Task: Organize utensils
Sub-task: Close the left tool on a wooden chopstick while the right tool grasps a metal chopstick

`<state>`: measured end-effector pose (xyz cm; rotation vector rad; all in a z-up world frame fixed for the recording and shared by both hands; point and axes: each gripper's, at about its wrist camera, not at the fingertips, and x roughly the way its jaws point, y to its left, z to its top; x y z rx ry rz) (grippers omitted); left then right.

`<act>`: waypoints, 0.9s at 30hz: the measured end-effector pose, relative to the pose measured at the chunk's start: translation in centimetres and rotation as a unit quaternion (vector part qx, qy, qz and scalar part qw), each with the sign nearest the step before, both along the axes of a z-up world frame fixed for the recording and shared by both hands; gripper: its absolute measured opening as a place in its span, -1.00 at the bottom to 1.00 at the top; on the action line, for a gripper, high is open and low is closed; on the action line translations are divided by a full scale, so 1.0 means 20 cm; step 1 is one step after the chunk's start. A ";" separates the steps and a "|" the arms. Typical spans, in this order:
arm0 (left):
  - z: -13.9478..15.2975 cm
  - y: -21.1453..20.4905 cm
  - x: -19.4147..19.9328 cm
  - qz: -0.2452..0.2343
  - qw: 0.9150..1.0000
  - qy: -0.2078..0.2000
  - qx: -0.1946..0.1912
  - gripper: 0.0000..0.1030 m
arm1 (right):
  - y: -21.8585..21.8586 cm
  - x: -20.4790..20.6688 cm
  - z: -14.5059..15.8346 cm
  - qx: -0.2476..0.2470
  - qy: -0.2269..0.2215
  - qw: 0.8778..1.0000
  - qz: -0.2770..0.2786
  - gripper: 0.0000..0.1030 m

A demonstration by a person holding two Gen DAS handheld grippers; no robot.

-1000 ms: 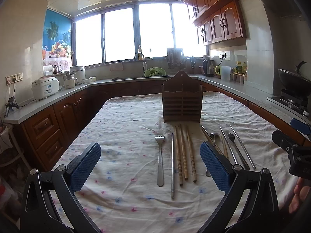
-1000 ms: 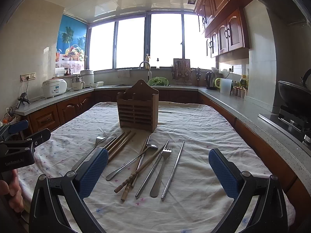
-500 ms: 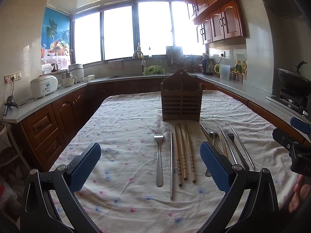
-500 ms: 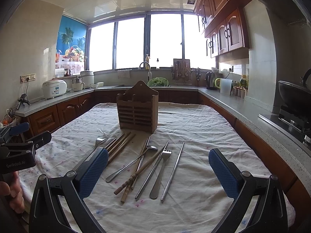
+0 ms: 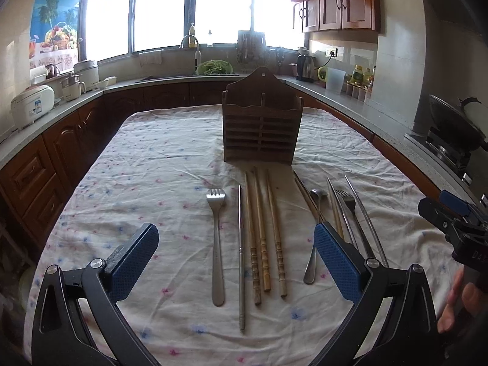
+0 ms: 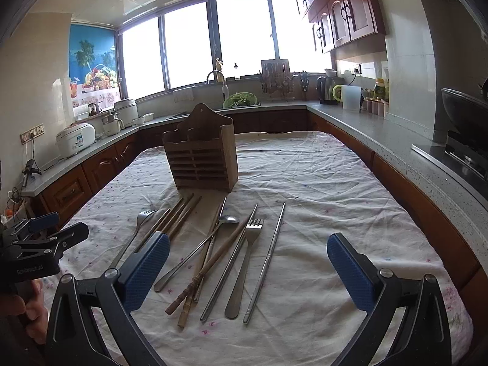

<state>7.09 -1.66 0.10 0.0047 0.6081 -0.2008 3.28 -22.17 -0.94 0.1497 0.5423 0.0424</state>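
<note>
The left gripper [image 5: 236, 259] is wide open and holds nothing. It hangs just above the near end of the table [image 5: 146, 164]. The right gripper [image 6: 248, 270] is wide open too, and it is empty as well. A hand [image 5: 454, 302] shows at 4 o'clock in the left view, gripping the other tool.

On the flowery cloth, between the left gripper's blue pads [image 5: 134, 262], lie a steel fork [image 5: 217, 238], one thin metal chopstick [image 5: 241, 256] and three wooden chopsticks [image 5: 262, 231]. They lie side by side, all pointing toward 12 o'clock. At 2 o'clock from them is a second bunch, partly behind the right pad. In the right view this bunch is clearer: a spoon [image 6: 201, 248], a second fork [image 6: 245, 265], some crossed wooden sticks [image 6: 210, 267] and metal chopsticks [image 6: 265, 262]. A few of them lie over each other.

Farther back, at 12 o'clock, stands the wooden holder [image 5: 263, 122]. It is upright on the cloth, just past the tips of the chopsticks. It has slats on the front, and I can see nothing poking out of its top.

Behind the table is a sink [image 5: 195, 73] under bright windows.
</note>
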 end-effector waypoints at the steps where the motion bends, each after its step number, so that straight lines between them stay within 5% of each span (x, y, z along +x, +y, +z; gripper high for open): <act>1: 0.00 -0.01 0.04 -0.010 1.000 0.011 -0.008 0.97 | -0.01 0.03 -0.01 0.005 0.009 1.000 0.000 0.99; 9: 0.00 -0.14 0.33 -0.058 0.996 0.058 -0.021 0.74 | -0.11 0.29 -0.09 0.041 0.083 0.996 -0.009 0.35; 14: -0.06 -0.23 0.53 -0.094 0.990 0.108 -0.020 0.28 | -0.16 0.45 -0.12 0.051 0.114 0.992 -0.013 -0.03; 27: -0.23 -0.42 0.94 -0.125 0.975 0.182 0.011 -0.21 | -0.22 0.81 -0.30 0.077 0.193 0.978 -0.009 -0.33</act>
